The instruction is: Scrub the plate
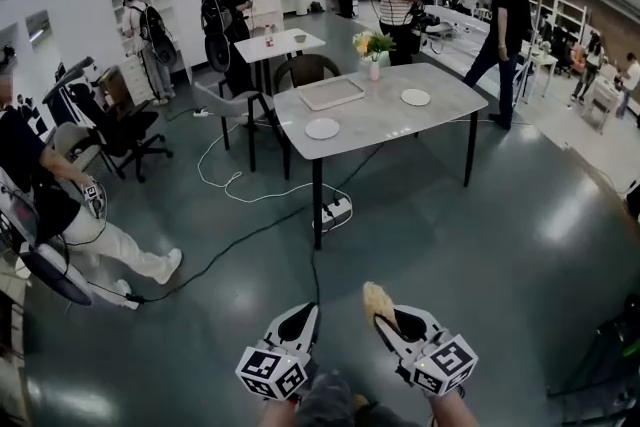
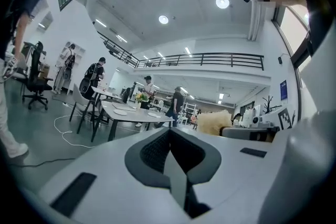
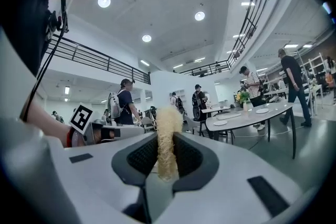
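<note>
Yellow sponge (image 3: 167, 136) gripped, black cable (image 1: 240, 240) before table (image 1: 445, 110)

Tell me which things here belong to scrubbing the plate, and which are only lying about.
For the job: sponge, held in the right gripper; near plate and far plate on the table.

Lying about: tray, flowers, power strip on the floor, office chair.

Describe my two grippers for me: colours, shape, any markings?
They match. The left gripper and right gripper have light grey, wedge-shaped shells that narrow towards the jaws, with dark, finely ribbed pads set in a dark grey surround. Each carries a white cube printed with black square markers at its rear. A dark rectangular slot marks each side of the shell top. No cables show.
</note>
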A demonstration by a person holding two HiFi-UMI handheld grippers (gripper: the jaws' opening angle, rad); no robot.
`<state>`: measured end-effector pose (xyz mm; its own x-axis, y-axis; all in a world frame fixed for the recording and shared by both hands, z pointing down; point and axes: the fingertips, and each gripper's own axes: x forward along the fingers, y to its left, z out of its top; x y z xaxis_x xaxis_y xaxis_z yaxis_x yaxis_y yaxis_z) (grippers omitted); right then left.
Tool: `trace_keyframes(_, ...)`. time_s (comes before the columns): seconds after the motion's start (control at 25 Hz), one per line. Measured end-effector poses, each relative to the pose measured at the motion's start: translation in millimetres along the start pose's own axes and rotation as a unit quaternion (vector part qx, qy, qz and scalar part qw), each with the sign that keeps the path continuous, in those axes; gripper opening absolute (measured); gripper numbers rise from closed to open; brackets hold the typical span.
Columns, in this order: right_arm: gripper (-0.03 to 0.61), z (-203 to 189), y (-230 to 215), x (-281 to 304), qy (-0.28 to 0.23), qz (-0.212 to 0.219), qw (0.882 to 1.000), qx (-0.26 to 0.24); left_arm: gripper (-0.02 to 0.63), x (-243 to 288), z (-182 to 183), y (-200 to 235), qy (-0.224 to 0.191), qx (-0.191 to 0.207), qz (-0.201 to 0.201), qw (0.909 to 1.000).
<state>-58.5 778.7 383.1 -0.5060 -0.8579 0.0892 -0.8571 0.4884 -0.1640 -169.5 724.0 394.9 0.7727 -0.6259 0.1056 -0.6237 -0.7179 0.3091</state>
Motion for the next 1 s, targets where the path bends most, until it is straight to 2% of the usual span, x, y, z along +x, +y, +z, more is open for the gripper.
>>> trace_keyframes(0.28, 0.081, -4.0, -16.8, 33.1, 0.020, 0.014, 1.000, -0.001, 0.012, 30.8, -3.0, 23.0, 0.002, -0.016, -0.001, 0.9999)
trace_keyframes(0.56, 0.081, 4.1, -57.4, 107.2, 0.046, 0.020, 0.999, 0.002, 0.012, 87.4, 22.1, 87.2, 0.009, -0.028, -0.002, 0.9996)
trace_keyframes(1.0, 0.081, 17.1, -129.5, 207.7, 0.048, 0.013, 0.999, 0.013, 0.012, 178.3, 53.9, 170.8, 0.017, -0.029, -0.013, 0.9994)
